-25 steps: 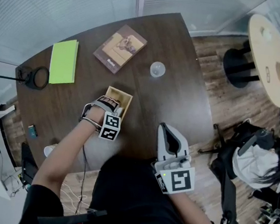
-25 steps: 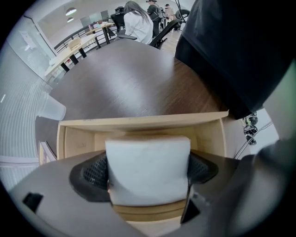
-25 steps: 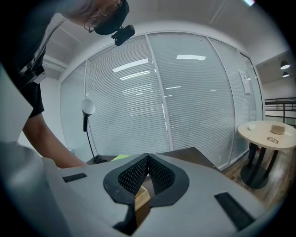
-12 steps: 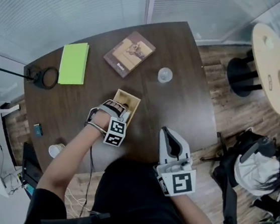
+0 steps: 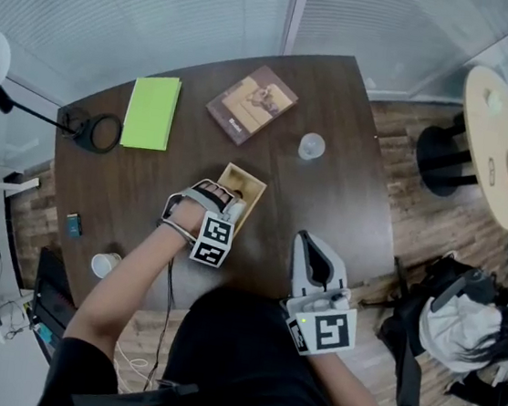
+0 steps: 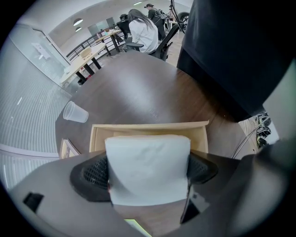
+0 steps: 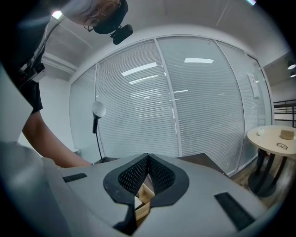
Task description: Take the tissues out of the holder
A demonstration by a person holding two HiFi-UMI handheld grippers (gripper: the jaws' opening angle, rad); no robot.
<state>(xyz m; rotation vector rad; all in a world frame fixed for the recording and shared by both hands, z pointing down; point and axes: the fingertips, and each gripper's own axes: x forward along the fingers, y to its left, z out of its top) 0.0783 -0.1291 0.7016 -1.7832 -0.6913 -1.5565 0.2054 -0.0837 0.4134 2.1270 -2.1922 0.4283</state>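
A light wooden tissue holder [image 5: 245, 187] stands in the middle of the dark table [image 5: 327, 206]. My left gripper [image 5: 225, 200] sits at its near end. In the left gripper view a white stack of tissues [image 6: 145, 157] fills the space between the jaws, and my left gripper [image 6: 147, 172] is shut on it just above the open holder [image 6: 148, 131]. My right gripper [image 5: 317, 259] hovers at the table's front edge, right of the holder. Its jaws are shut with the pads touching [image 7: 147, 162], and a corner of the holder [image 7: 147, 194] shows below them.
On the far side of the table lie a green notebook [image 5: 152, 111] and a brown book [image 5: 252, 104], with a clear plastic cup [image 5: 311, 146] to their right. A lamp base [image 5: 97, 130] stands at the left edge and a paper cup [image 5: 104, 265] at the near left. A round side table [image 5: 500, 145] and a seated person [image 5: 469, 325] are to the right.
The head camera has swung, so the whole scene sits further right and lower. The left gripper stays at the holder's near end and the right gripper keeps its place.
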